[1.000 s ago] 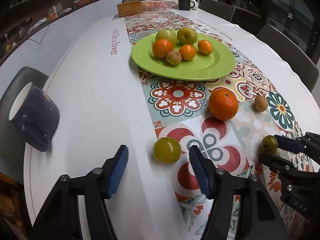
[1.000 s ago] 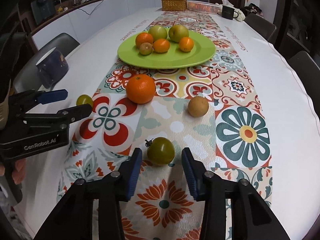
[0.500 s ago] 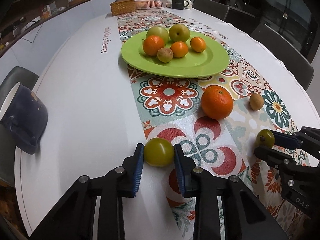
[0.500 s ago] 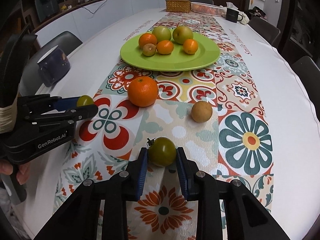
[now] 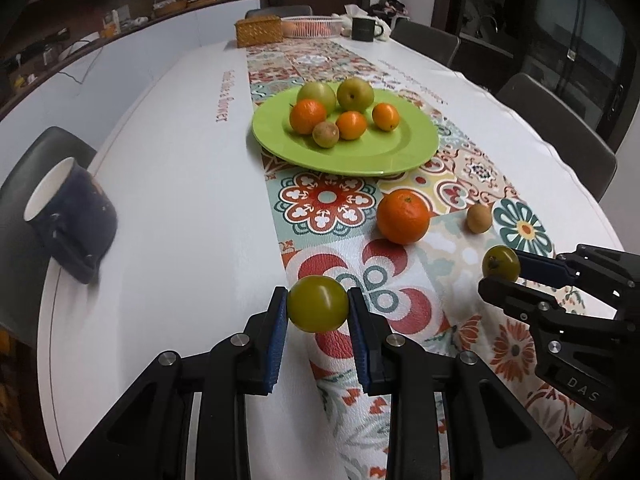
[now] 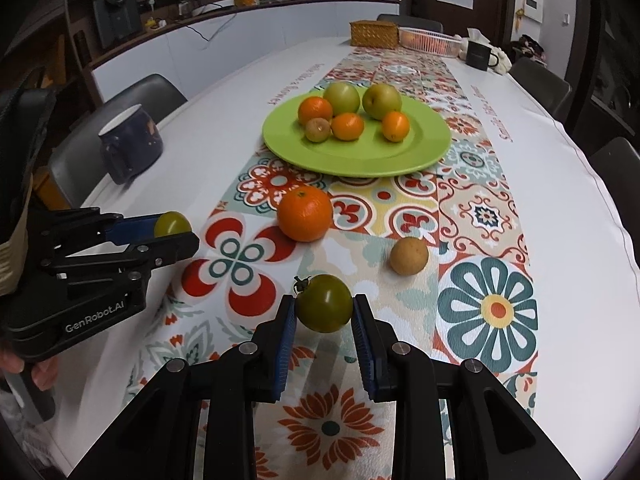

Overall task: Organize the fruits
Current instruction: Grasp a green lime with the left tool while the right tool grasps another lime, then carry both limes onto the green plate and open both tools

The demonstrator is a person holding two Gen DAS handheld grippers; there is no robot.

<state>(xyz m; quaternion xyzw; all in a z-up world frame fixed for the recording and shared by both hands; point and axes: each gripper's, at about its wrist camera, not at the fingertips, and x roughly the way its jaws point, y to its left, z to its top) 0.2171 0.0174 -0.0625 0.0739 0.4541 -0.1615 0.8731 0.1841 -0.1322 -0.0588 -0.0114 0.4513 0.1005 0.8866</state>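
Observation:
My left gripper (image 5: 318, 312) is shut on a green tomato (image 5: 318, 309) and holds it above the table; it also shows in the right wrist view (image 6: 173, 225). My right gripper (image 6: 324, 312) is shut on a darker green tomato (image 6: 325, 308) with a stem, lifted off the cloth; it also shows in the left wrist view (image 5: 501, 263). A green plate (image 5: 400, 152) ahead holds several oranges, apples and a small brown fruit. A large orange (image 5: 403, 218) and a brown fruit (image 5: 479, 219) lie on the patterned runner between me and the plate.
A dark blue mug (image 5: 72, 216) stands at the table's left edge. A woven box (image 5: 258, 31), a white basket (image 5: 310, 26) and a black mug (image 5: 364, 29) stand at the far end. Chairs (image 5: 556, 128) line the right side.
Both grippers closed from open onto their green tomatoes and lifted them off the table. The views rose and tilted upward.

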